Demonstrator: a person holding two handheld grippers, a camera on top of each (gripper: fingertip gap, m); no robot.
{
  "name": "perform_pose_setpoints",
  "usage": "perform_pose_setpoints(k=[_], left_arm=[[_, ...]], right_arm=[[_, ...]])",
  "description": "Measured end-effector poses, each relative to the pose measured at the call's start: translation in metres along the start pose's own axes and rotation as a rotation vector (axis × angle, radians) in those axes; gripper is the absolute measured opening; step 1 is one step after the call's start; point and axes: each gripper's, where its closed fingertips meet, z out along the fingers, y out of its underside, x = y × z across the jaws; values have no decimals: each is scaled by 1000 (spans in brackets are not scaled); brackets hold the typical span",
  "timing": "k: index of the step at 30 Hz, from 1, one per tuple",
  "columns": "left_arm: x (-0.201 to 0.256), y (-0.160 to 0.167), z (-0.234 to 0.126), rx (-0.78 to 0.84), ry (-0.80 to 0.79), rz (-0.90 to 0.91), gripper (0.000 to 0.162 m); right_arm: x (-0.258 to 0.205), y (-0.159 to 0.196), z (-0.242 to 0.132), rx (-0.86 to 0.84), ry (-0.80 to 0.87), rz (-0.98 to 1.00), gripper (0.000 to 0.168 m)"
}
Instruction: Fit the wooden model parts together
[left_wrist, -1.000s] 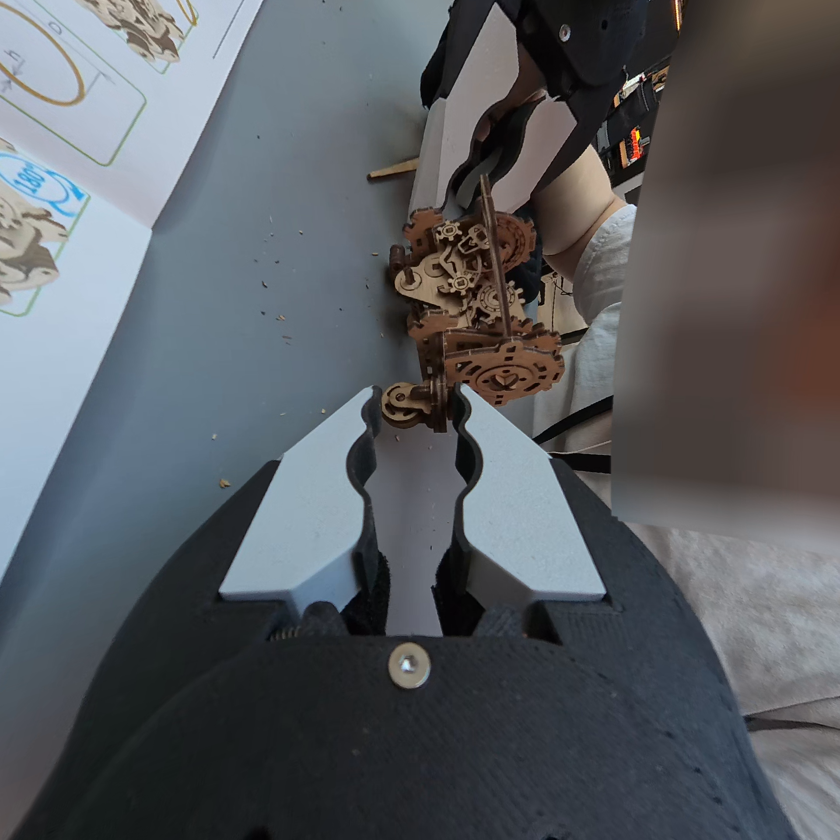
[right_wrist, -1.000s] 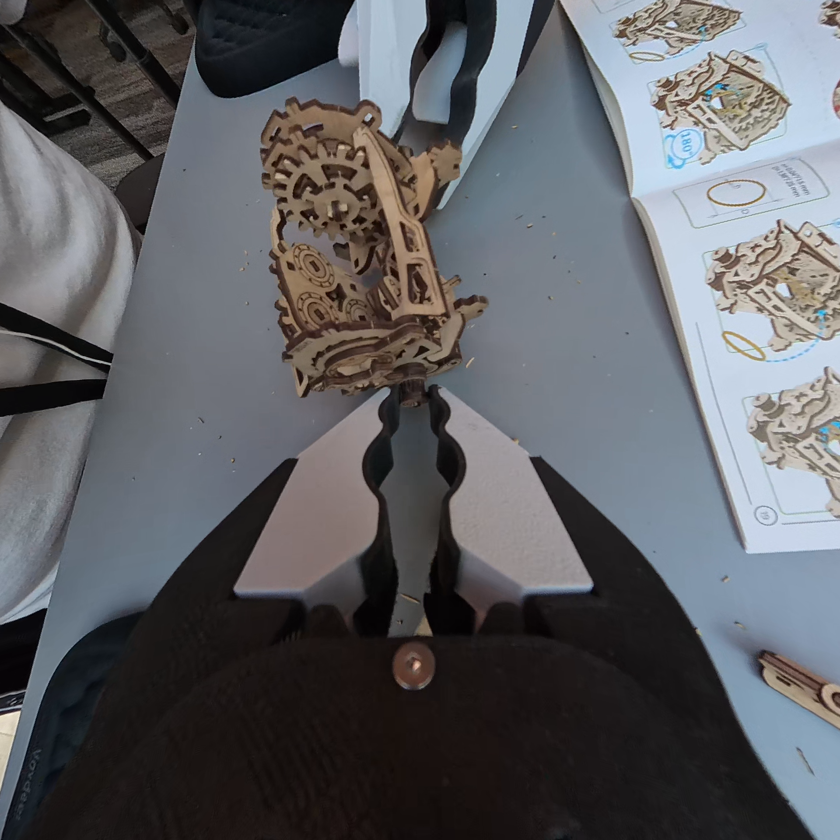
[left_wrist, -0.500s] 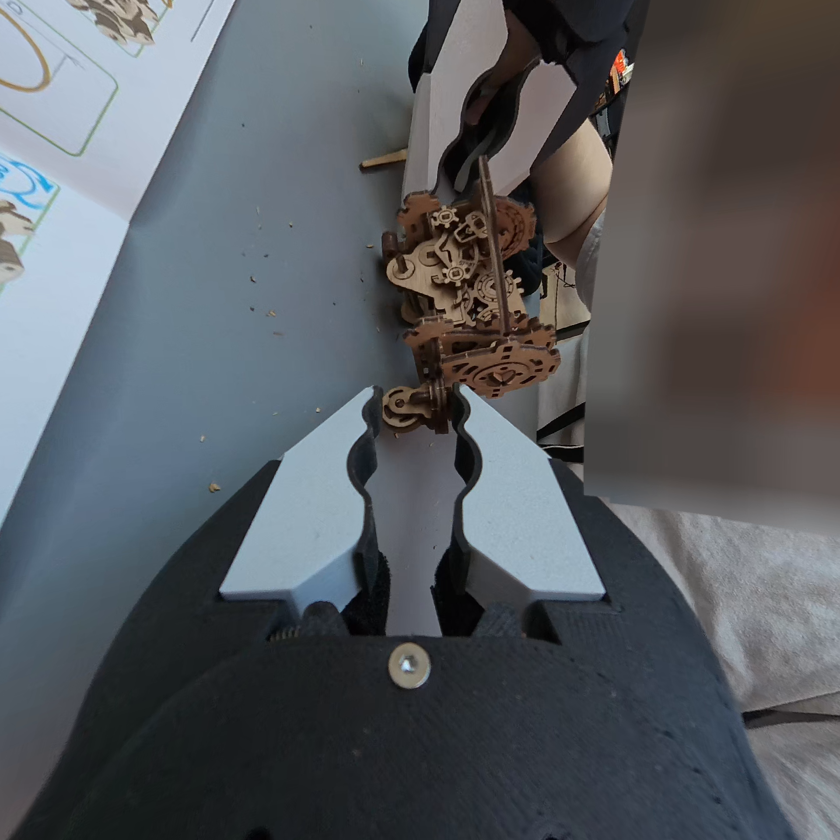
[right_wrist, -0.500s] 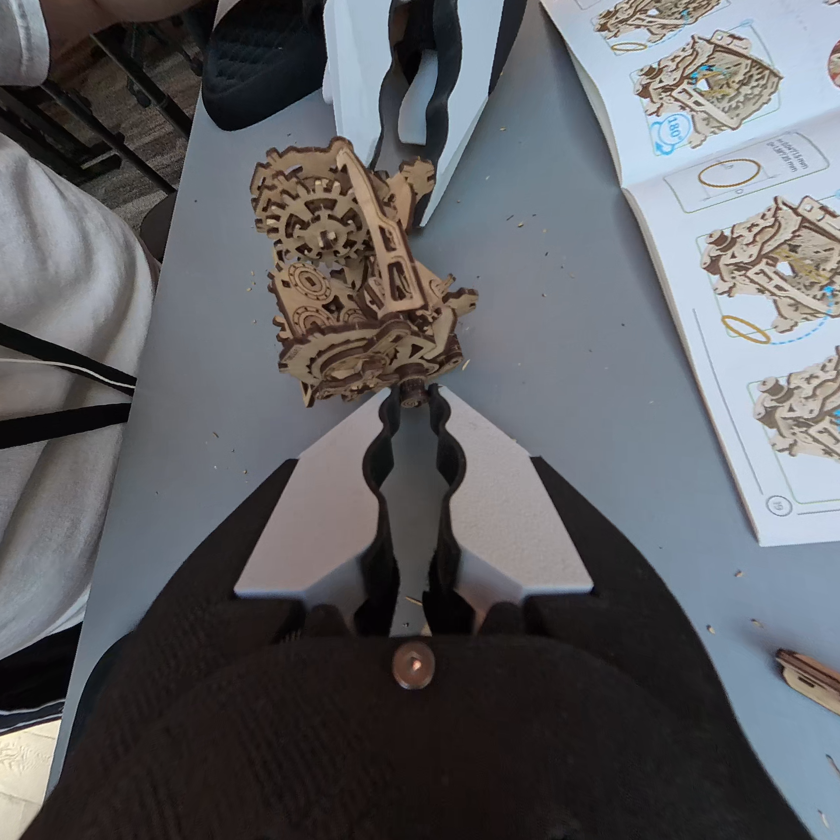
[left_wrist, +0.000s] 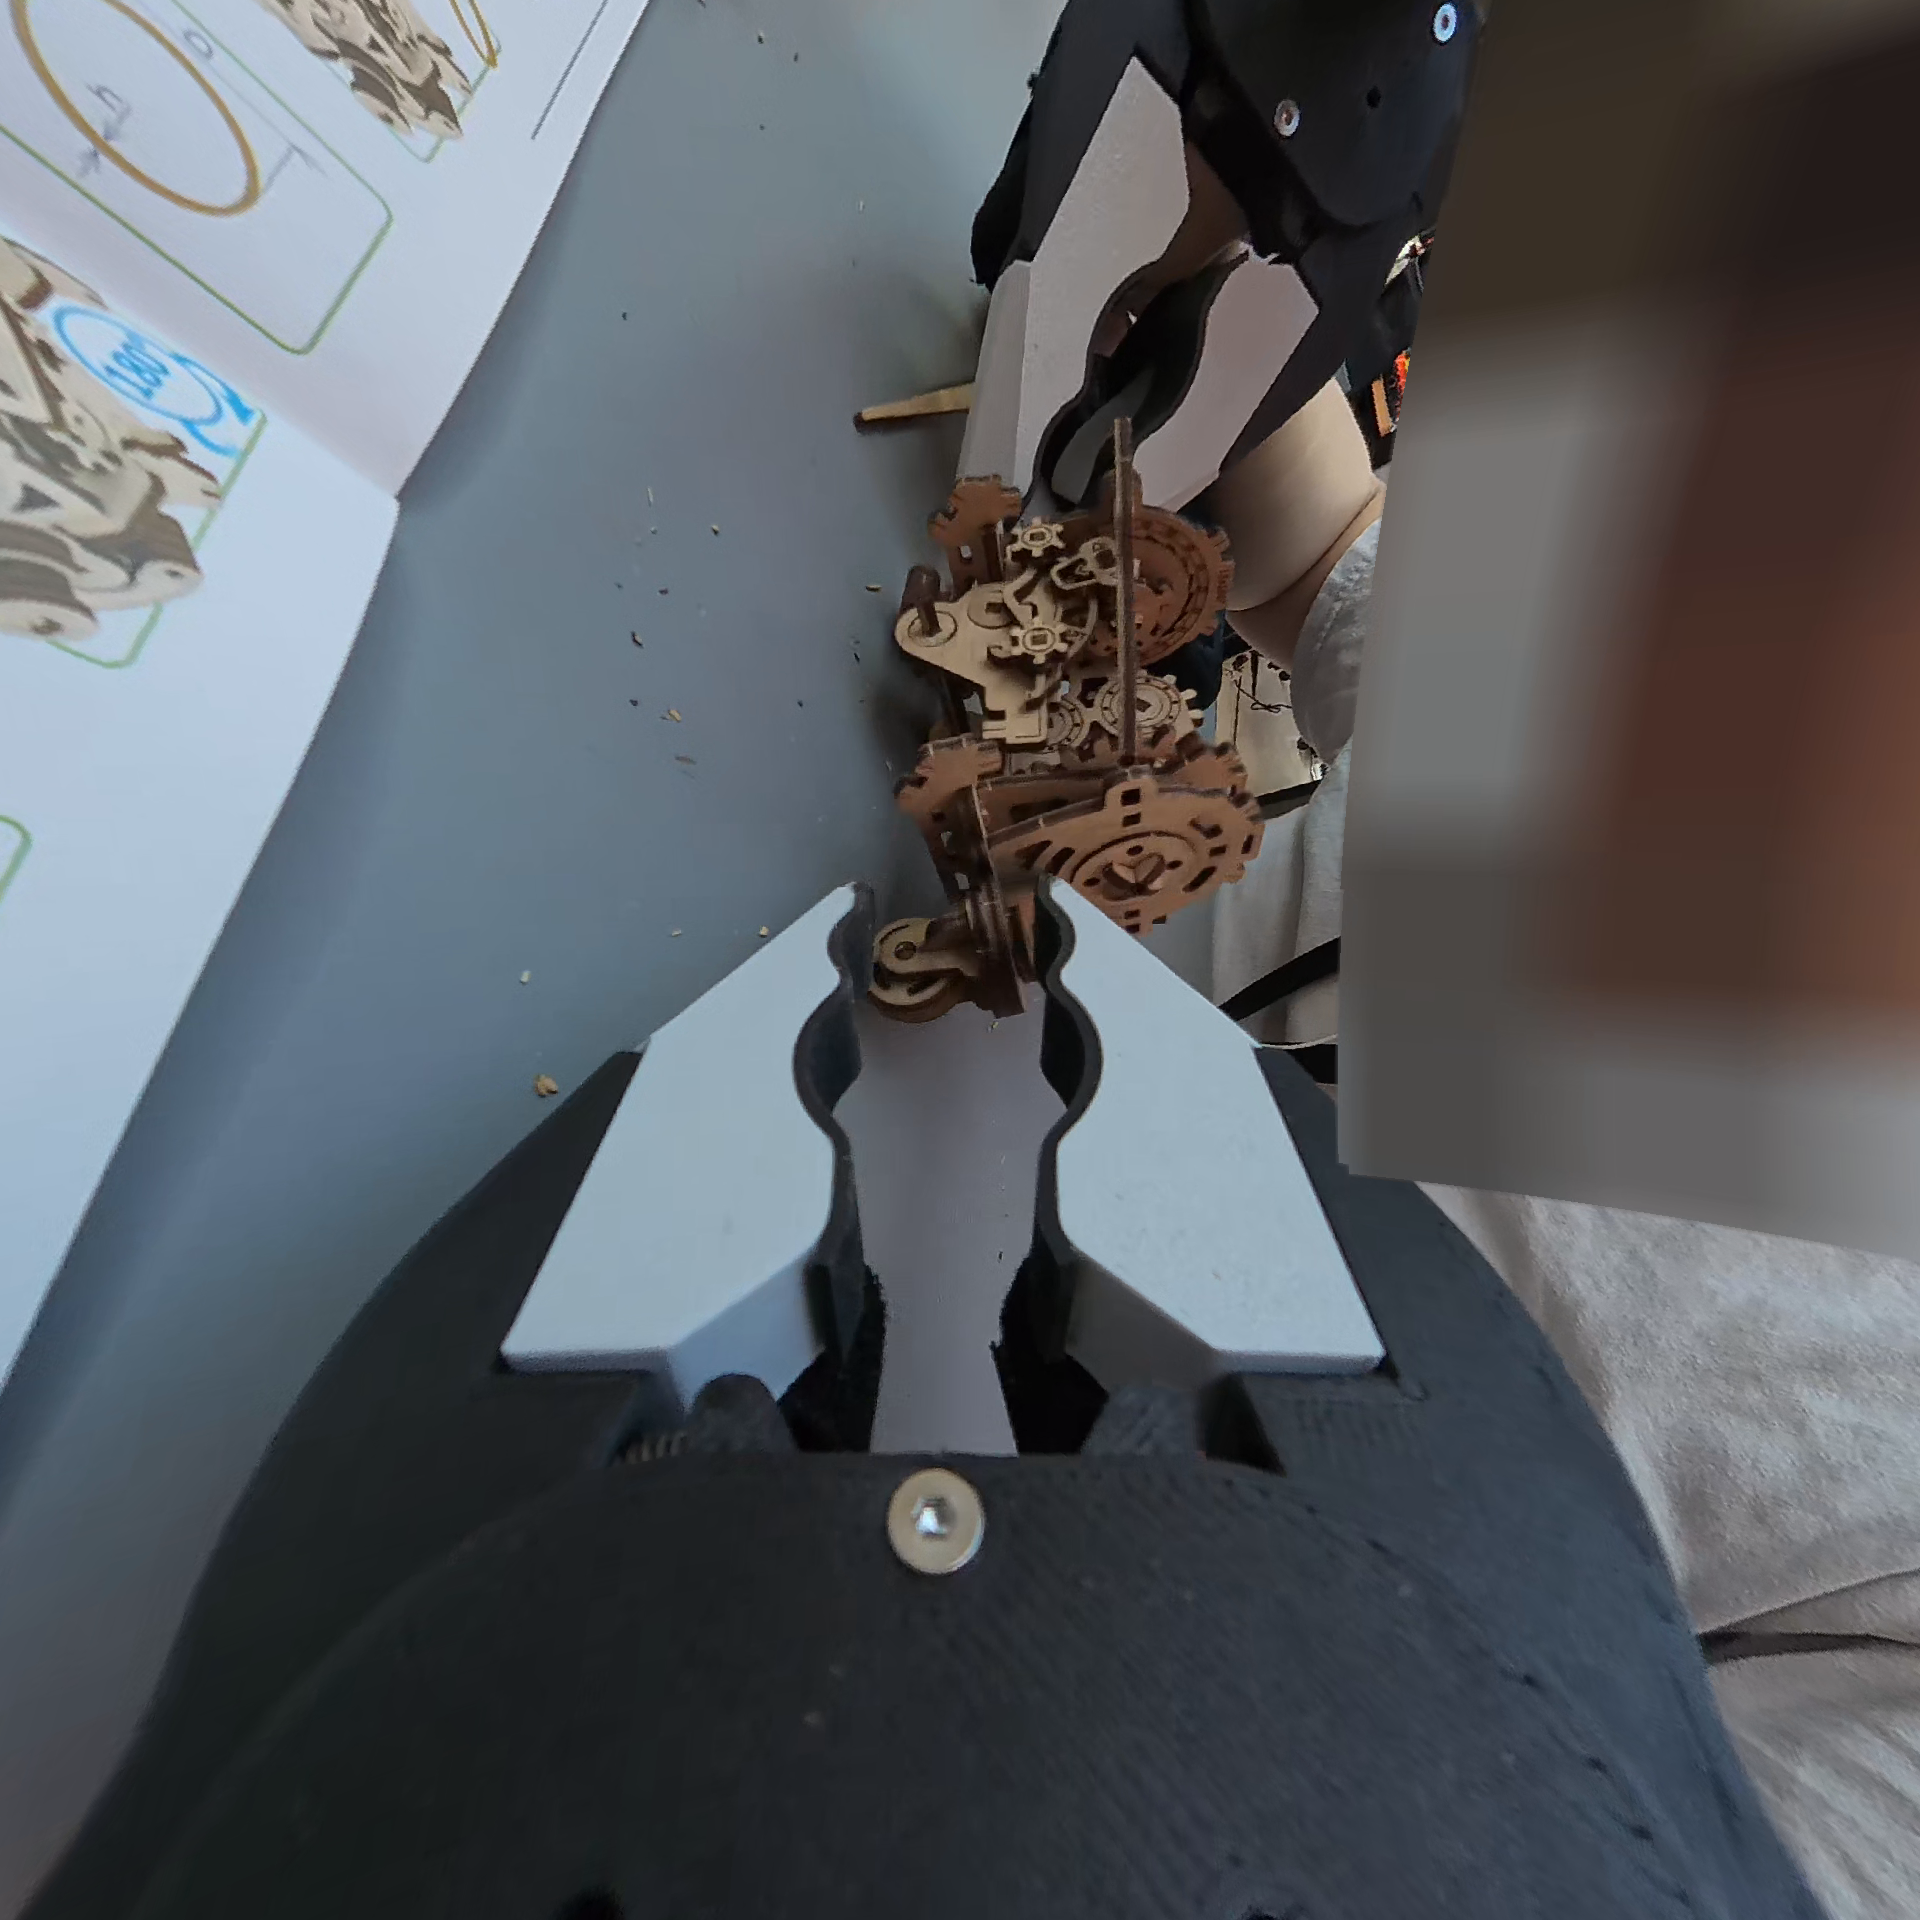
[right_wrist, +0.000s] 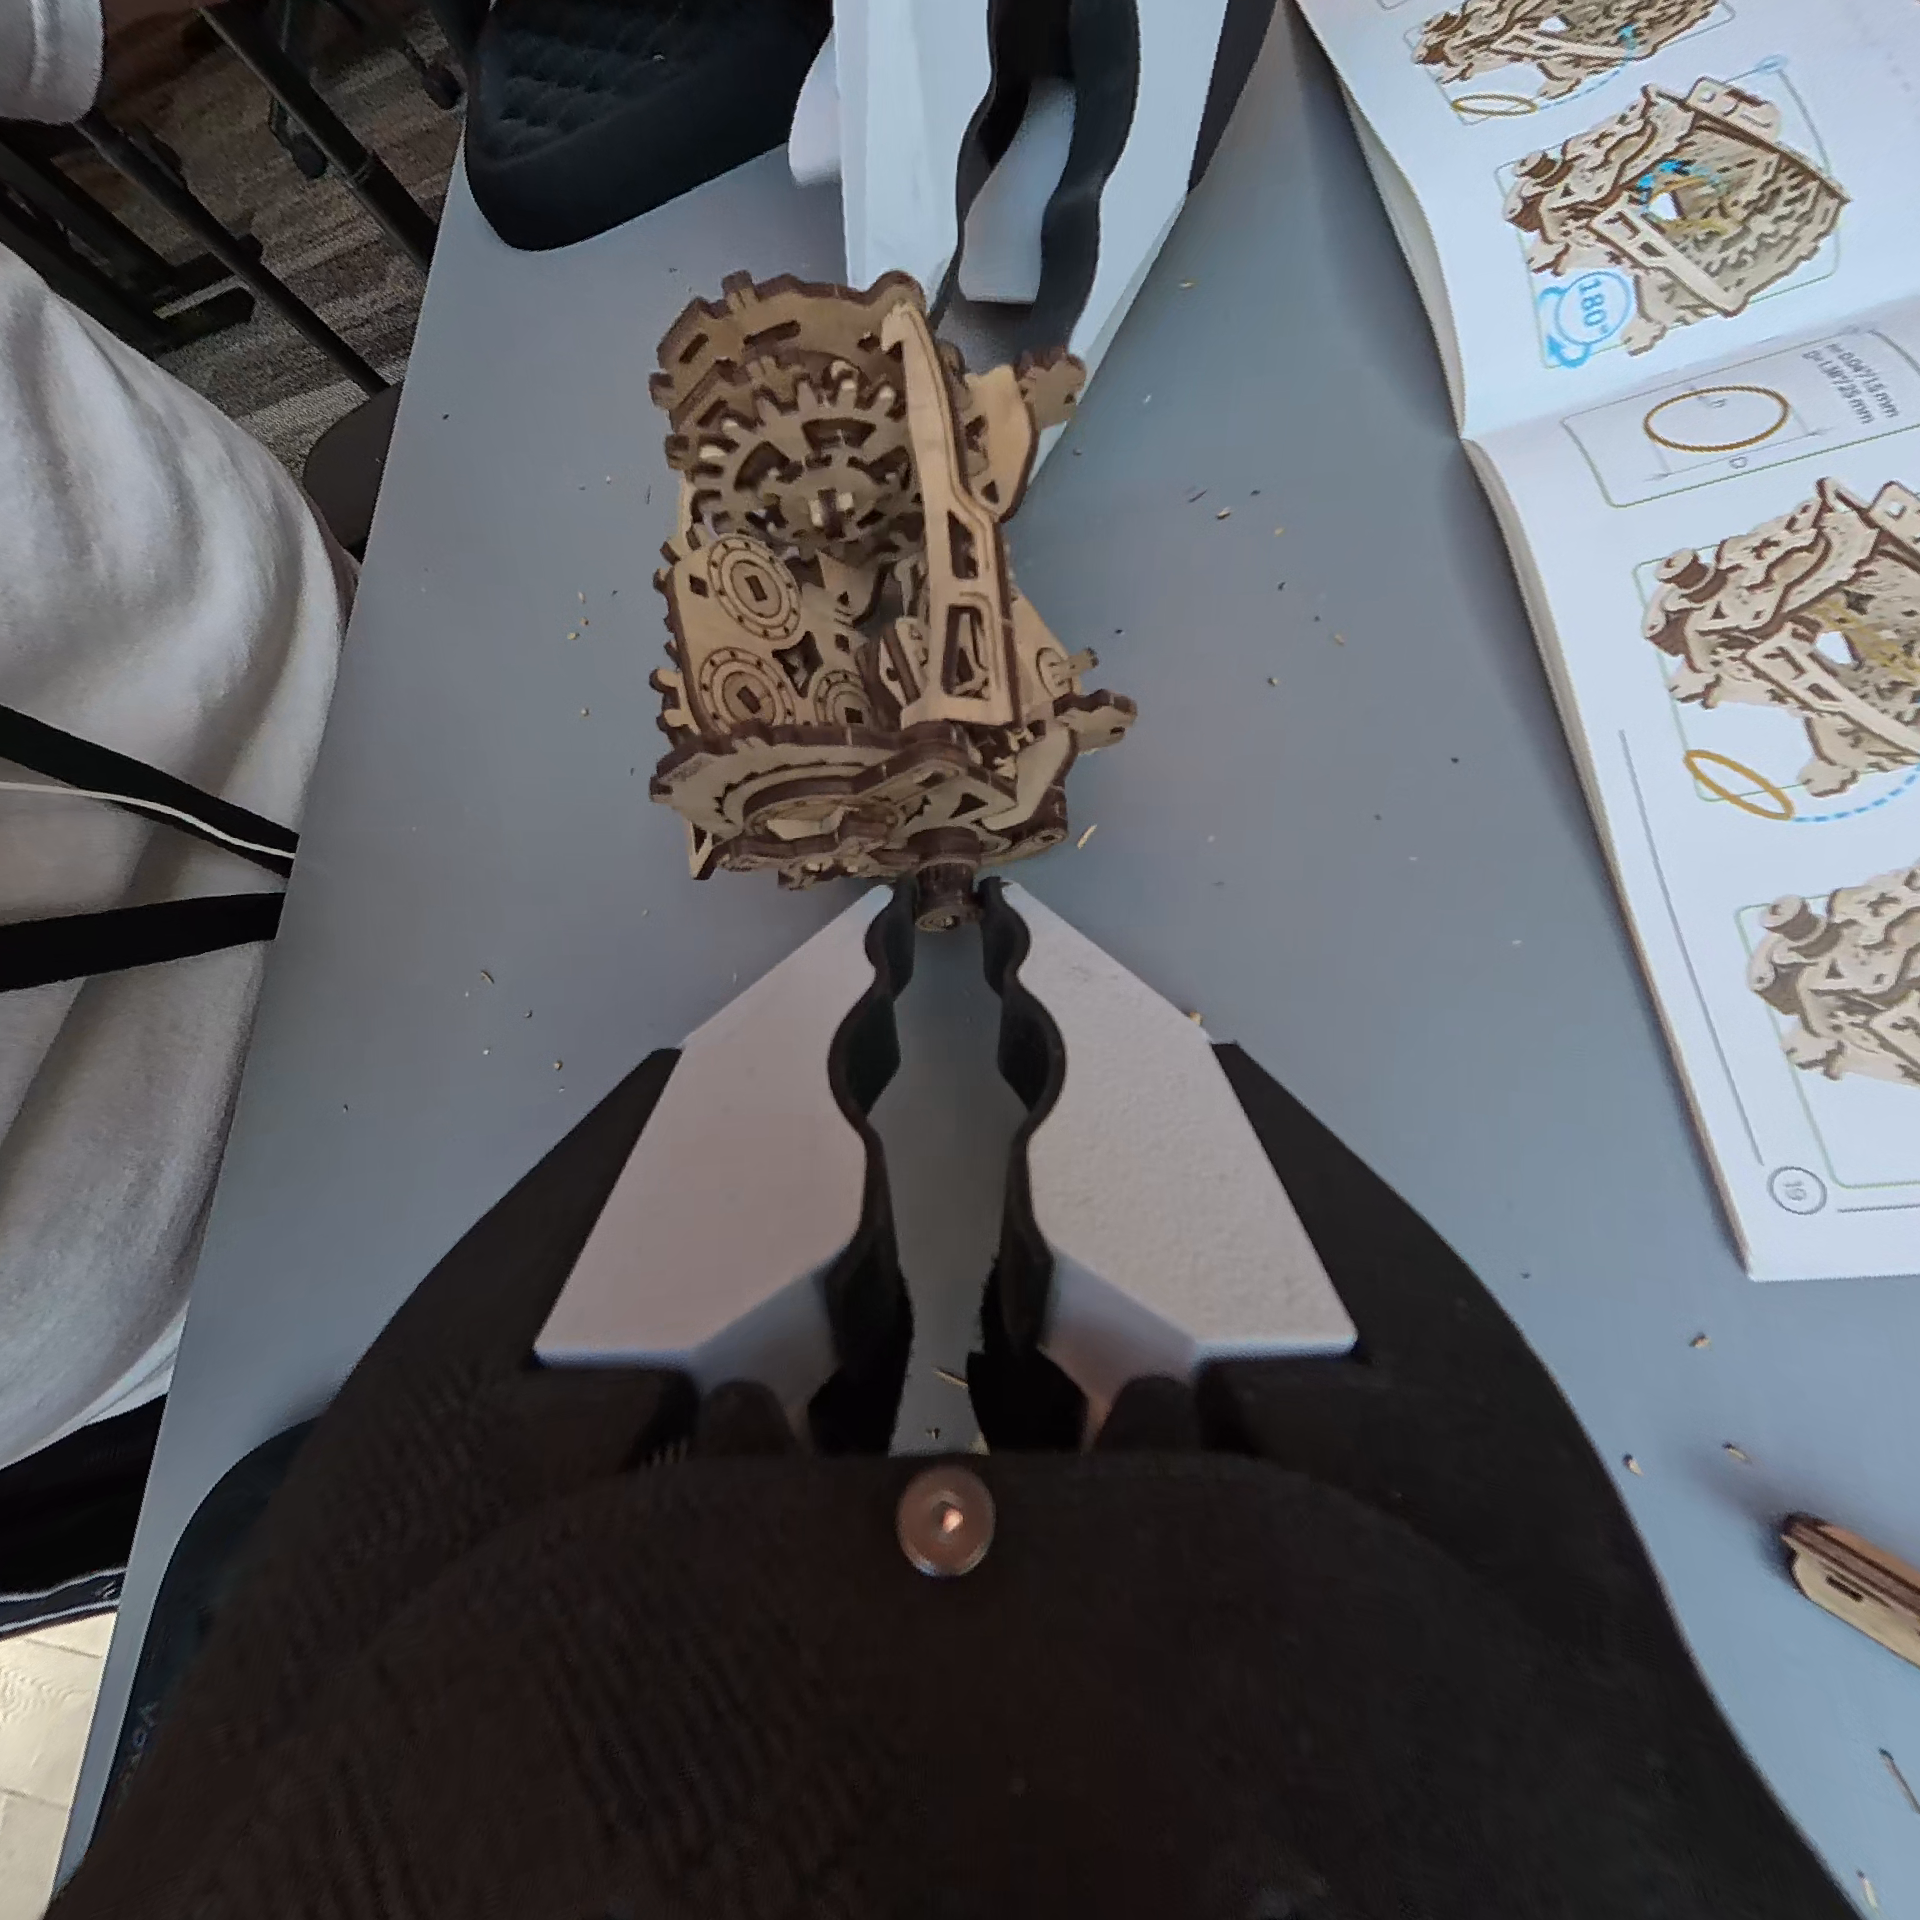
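The wooden gear model (right_wrist: 852, 623) hangs above the grey table (right_wrist: 1299, 727), held from both ends. My right gripper (right_wrist: 940, 909) is shut on a small round knob (right_wrist: 943, 902) that sticks out of the model's near plate. My left gripper (left_wrist: 951, 935) is shut on the opposite end of the model (left_wrist: 1070, 727), clamping a small wheel (left_wrist: 909, 961) and the plate edge beside it. Each gripper also shows beyond the model in the other view: the right gripper (left_wrist: 1122, 343) and the left gripper (right_wrist: 1023, 166).
An open instruction booklet (right_wrist: 1714, 623) lies on the table to the right of the model and also shows in the left wrist view (left_wrist: 156, 416). A loose wooden piece (right_wrist: 1860, 1579) lies at the near right. A thin wooden stick (left_wrist: 914, 405) lies by the right gripper. A person's white clothing (right_wrist: 104, 727) borders the table edge. My hands' fingertips stand some 9 cm from each other. My left tips are about 20 cm from the loose wooden piece (right_wrist: 1860, 1579), my right tips only 15 cm.
Both grippers keep their hold. The model and grippers swayed slightly over the table and came back near where they were, with the model a little closer in the right wrist view.
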Motion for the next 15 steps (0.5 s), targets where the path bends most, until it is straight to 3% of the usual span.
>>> perform_pose_setpoints(k=[7,15], left_arm=[[-8,-2,-13,-2,-119,72,39],[1,7,-22,22,-477,682,58]], right_arm=[[1,1,1,-10,15,-9,13],[1,1,1,-12,13,-7,13]])
